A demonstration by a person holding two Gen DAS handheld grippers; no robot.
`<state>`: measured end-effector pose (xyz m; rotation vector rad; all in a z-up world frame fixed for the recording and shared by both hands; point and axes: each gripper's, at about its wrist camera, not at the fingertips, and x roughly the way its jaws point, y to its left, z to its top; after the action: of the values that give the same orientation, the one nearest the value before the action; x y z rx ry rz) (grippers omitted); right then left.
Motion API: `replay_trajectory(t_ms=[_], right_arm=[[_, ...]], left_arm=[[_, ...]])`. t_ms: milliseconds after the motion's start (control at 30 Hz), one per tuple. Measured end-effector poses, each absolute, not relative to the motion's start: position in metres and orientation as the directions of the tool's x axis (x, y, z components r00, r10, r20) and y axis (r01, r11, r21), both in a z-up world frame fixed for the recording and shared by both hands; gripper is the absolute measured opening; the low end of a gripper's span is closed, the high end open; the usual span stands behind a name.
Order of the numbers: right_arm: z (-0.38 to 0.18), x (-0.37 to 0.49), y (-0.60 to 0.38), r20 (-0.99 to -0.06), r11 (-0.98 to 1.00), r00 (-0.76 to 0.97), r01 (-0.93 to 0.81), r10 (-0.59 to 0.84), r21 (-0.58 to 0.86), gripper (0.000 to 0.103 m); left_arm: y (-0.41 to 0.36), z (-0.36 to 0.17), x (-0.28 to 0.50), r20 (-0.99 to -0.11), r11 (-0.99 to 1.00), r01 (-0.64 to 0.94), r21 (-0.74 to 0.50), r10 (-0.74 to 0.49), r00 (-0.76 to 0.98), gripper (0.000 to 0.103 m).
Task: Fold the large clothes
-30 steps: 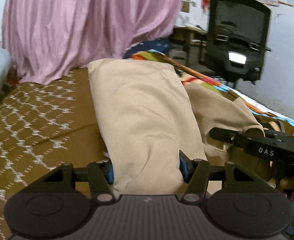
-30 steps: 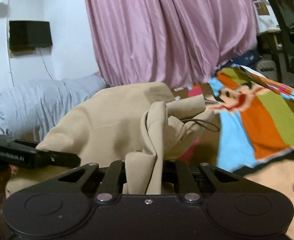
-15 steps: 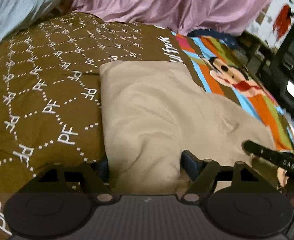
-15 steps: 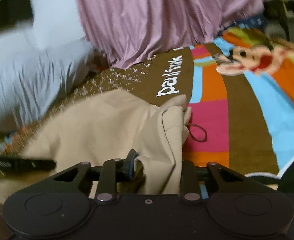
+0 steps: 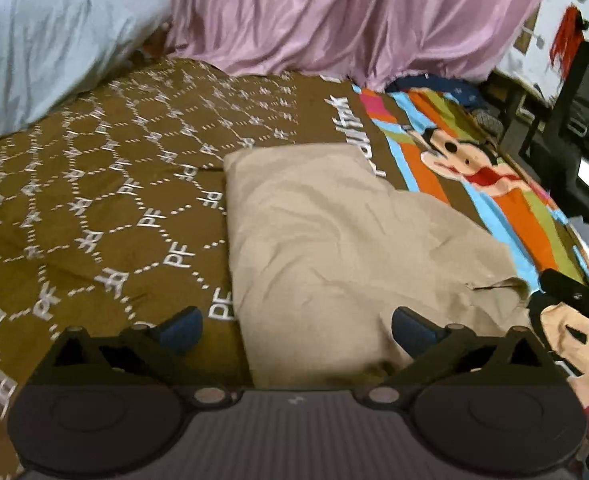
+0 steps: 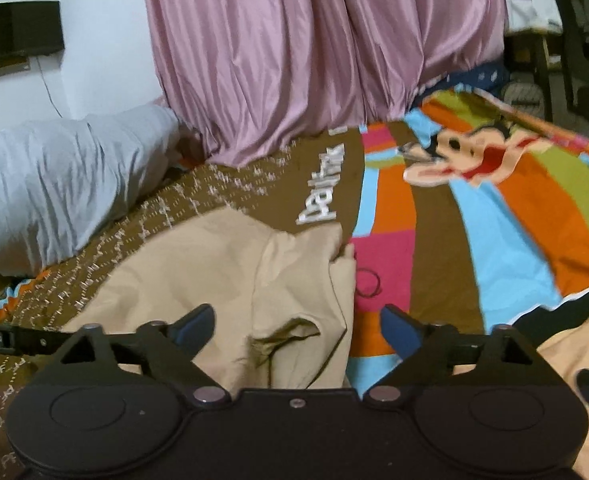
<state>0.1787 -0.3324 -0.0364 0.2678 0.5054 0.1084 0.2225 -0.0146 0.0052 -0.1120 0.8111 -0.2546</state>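
The bed is covered by a brown bedsheet [image 5: 94, 216] printed with white "PF" hexagon lines, turning into bright stripes of orange, blue, green and pink with a cartoon monkey [image 6: 466, 156] toward the right; a folded beige garment [image 5: 334, 248] lies flat on it, its near edge between the fingers of both tools; the left gripper [image 5: 296, 326] stands wide apart, blue-tipped fingers either side of the cloth's near left corner without closing on it; the right gripper [image 6: 296, 326] is likewise spread wide, over the garment's rumpled right edge [image 6: 314, 300], holding nothing; a thin black hair tie [image 6: 368, 284] rests on the pink stripe just beside that edge; at the head of the bed a grey pillow [image 6: 54, 184] lies against the wall, next to a glossy pink curtain [image 6: 314, 52] whose hem touches the sheet; a dark box [image 6: 16, 32] is mounted on the white wall; a black office chair [image 5: 574, 136] stands beyond the bed's far side
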Motion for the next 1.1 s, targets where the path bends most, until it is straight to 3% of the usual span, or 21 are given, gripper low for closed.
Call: replay_trajectory(t_ms=[133, 500, 800, 1000, 1100], right_arm=[[-0.009, 0.143, -0.331, -0.392, 0.967, 0.906, -0.066, 0.162, 0.247, 0.102], [0.050, 0.053, -0.322, -0.255, 0.977, 0.954, -0.114, 0.158, 0.179, 0.102], [0.058, -0.021, -0.295, -0.188, 0.990, 0.974, -0.112, 0.127, 0.085, 0.102], [0.039, -0.059, -0.281, -0.193, 0.996, 0.977, -0.087, 0.092, 0.030, 0.102], [0.021, -0.070, -0.279, -0.214, 0.997, 0.974, -0.075, 0.076, 0.014, 0.102]], left_arm=[[-0.009, 0.033, 0.186, -0.655, 0.971, 0.142, -0.190, -0.234, 0.719, 0.102], [-0.005, 0.085, 0.092, -0.541, 0.984, 0.070, -0.165, -0.149, 0.827, 0.103], [-0.004, 0.076, 0.030, -0.511, 0.990, 0.058, -0.125, -0.114, 0.852, 0.103], [-0.005, 0.052, 0.006, -0.483, 0.996, 0.041, -0.083, -0.076, 0.872, 0.103], [-0.006, 0.037, 0.003, -0.511, 0.997, 0.045, -0.062, -0.071, 0.857, 0.103]])
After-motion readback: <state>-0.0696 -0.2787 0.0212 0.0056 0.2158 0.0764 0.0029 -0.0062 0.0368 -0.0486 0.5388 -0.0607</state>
